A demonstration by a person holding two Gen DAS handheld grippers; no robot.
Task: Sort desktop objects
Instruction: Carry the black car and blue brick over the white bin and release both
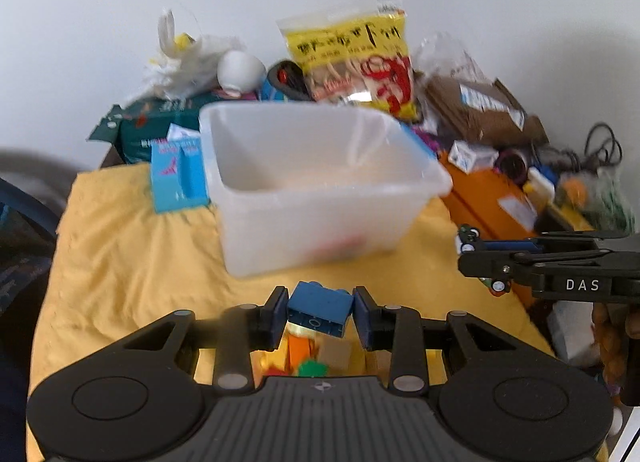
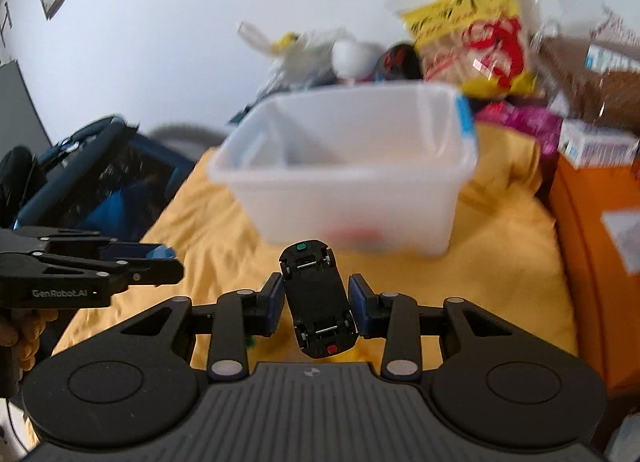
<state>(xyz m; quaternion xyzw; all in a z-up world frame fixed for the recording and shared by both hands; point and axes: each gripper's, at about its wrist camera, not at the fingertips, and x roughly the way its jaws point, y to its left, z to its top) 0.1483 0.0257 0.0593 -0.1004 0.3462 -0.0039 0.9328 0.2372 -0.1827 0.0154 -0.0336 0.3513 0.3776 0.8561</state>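
Left wrist view has the left gripper (image 1: 320,312) pinching a blue brick (image 1: 320,308), the right gripper (image 2: 316,302) clamps an upturned toy car (image 2: 318,300), both short of the near-empty bin (image 1: 320,186), loose bricks (image 1: 308,354) still waiting below

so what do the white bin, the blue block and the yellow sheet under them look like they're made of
White bin: translucent, frosted-looking plastic; a red shape shows dimly through its wall.
Blue block: hard moulded plastic, matte, with studs on top, probably a toy brick.
Yellow sheet: soft fabric, going by its wrinkles and folds.
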